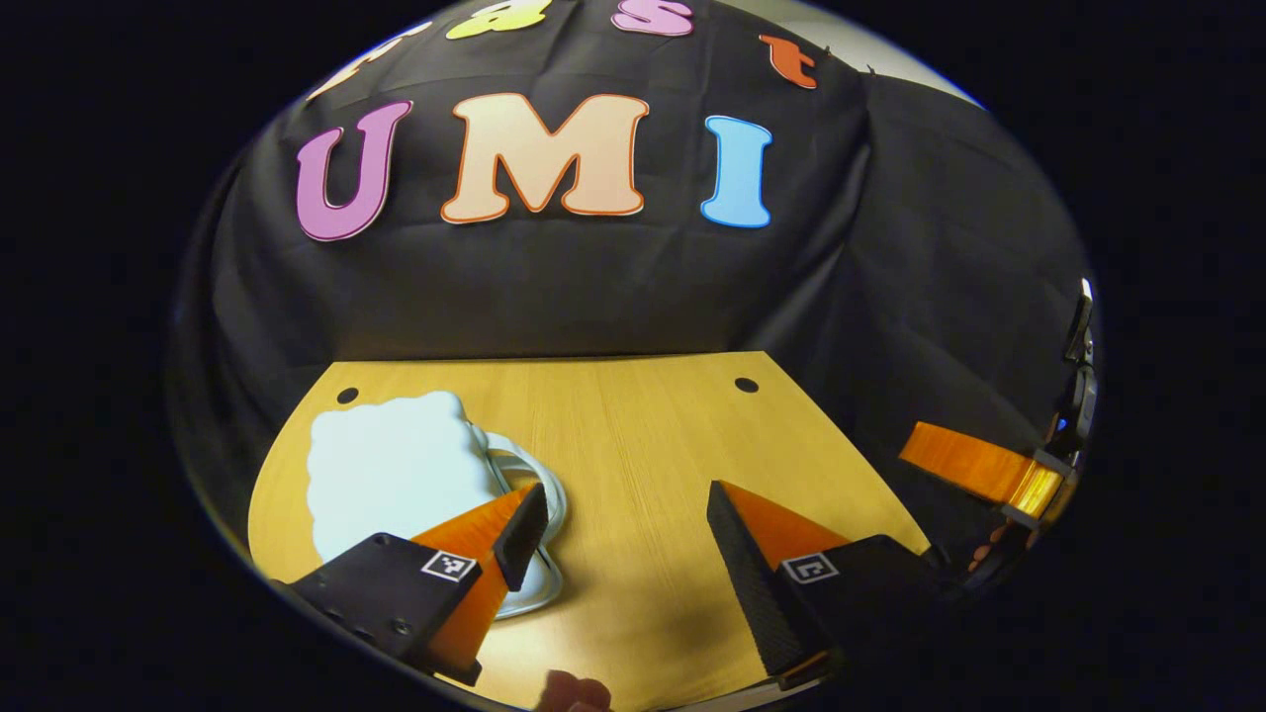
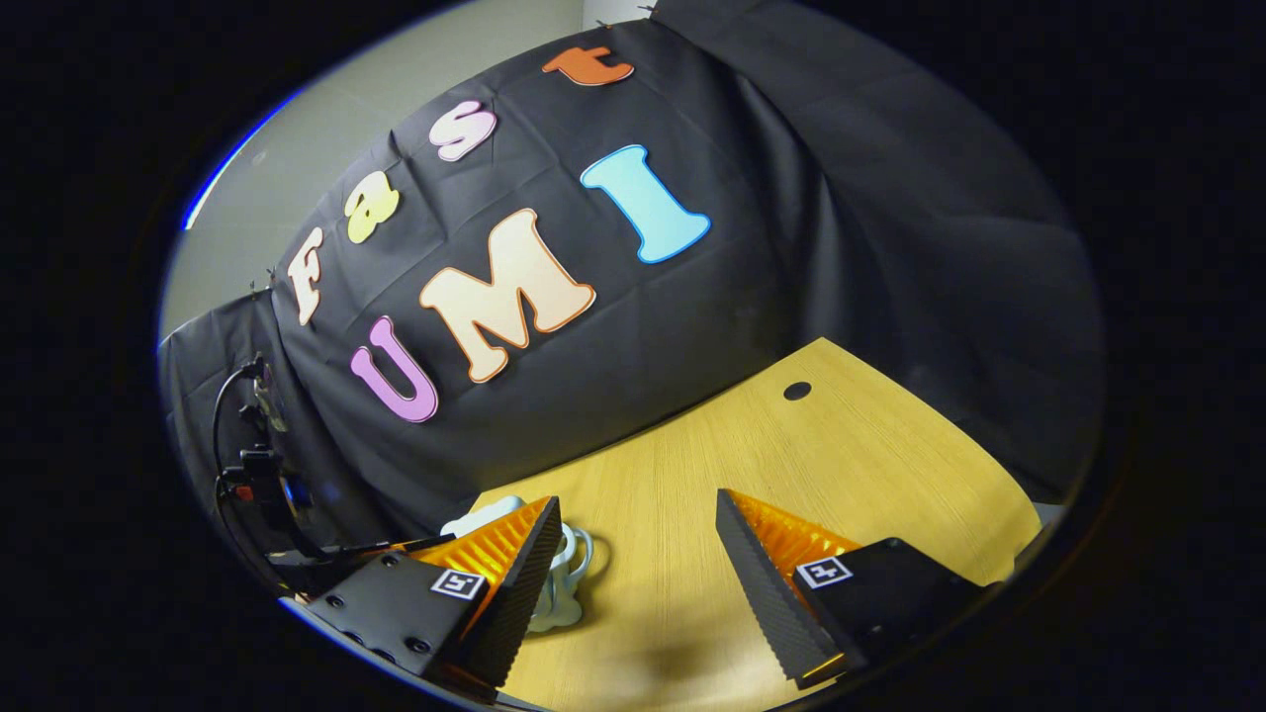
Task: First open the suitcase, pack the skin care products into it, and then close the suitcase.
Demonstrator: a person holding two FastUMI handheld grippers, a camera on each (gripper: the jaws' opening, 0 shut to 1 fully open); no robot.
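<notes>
Worktop [image 1: 633, 435] wood, right half bare | white suitcase [image 1: 396, 475] near left edge | left gripper [image 1: 625, 539], right gripper [image 2: 638, 559]: fingers spread, holding nothing

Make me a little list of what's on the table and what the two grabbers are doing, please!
table: wooden table with two dark round holes near its far edge
suitcase: small pale cloud-shaped suitcase, lying flat and closed on the table's left side, a white handle on its near side
left gripper: left gripper open, holding nothing, above the table just right of the suitcase
right gripper: right gripper open, holding nothing, above the table
skin care products: none that I can make out
</notes>
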